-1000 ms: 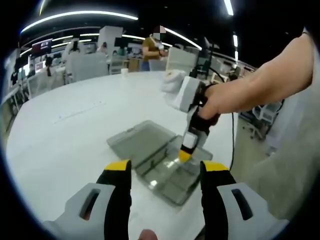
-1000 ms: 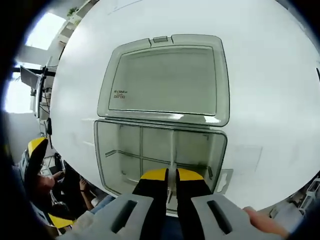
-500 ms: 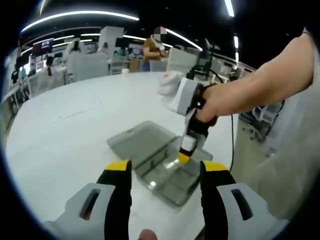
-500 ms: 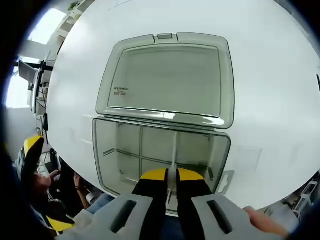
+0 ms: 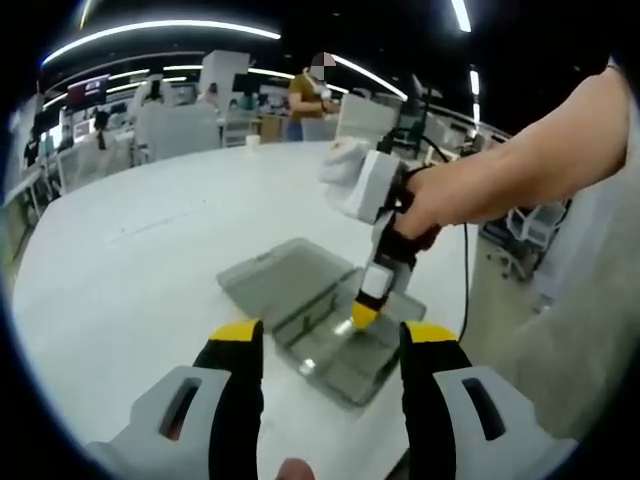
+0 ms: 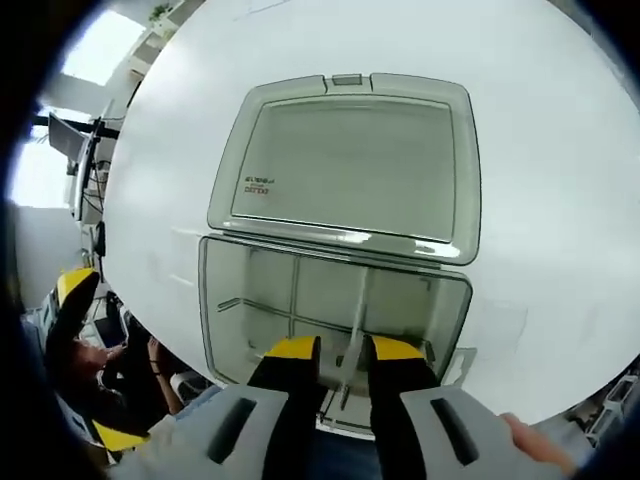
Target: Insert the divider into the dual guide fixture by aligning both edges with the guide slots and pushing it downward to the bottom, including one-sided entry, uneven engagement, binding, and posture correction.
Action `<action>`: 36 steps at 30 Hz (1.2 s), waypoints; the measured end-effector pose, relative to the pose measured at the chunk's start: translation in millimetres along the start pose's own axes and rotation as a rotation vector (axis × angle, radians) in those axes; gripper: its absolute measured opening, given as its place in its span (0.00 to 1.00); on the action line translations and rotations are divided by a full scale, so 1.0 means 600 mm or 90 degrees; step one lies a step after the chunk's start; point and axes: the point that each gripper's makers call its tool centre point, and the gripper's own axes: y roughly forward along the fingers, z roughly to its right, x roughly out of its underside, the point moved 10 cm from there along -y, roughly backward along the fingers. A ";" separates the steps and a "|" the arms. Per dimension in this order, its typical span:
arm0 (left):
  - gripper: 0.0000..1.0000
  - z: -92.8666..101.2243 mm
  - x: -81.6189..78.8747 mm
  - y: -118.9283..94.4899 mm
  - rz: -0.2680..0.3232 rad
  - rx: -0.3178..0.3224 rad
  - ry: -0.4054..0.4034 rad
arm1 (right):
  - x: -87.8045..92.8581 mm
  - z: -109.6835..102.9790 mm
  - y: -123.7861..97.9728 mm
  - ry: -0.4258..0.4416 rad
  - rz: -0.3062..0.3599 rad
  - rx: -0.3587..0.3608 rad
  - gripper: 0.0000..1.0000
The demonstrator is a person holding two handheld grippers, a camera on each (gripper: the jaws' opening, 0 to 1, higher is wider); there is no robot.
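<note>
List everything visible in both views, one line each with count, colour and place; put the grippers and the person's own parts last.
Box: one, translucent grey, open on the table, compartments inside.
Lid: one, translucent grey, laid flat beyond the box, small label near one corner.
Divider: one, clear, standing in the box between the right gripper's jaws.
Table: one, white, under the box.
Bystander: one, mustard top, far behind the table.
Right gripper: one, black with yellow tips, jaws slightly apart, over the box's near edge.
Left gripper: one, black with yellow tips, open, short of the box.
Forearm: one, bare, holding the right gripper.
</note>
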 end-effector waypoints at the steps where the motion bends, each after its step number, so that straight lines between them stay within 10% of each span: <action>1: 0.53 0.000 0.000 0.000 0.000 0.000 0.000 | 0.000 0.001 -0.001 0.000 0.000 0.001 0.14; 36: 0.51 0.012 -0.008 -0.004 -0.018 -0.008 0.005 | 0.011 -0.011 -0.014 -0.031 0.019 0.048 0.00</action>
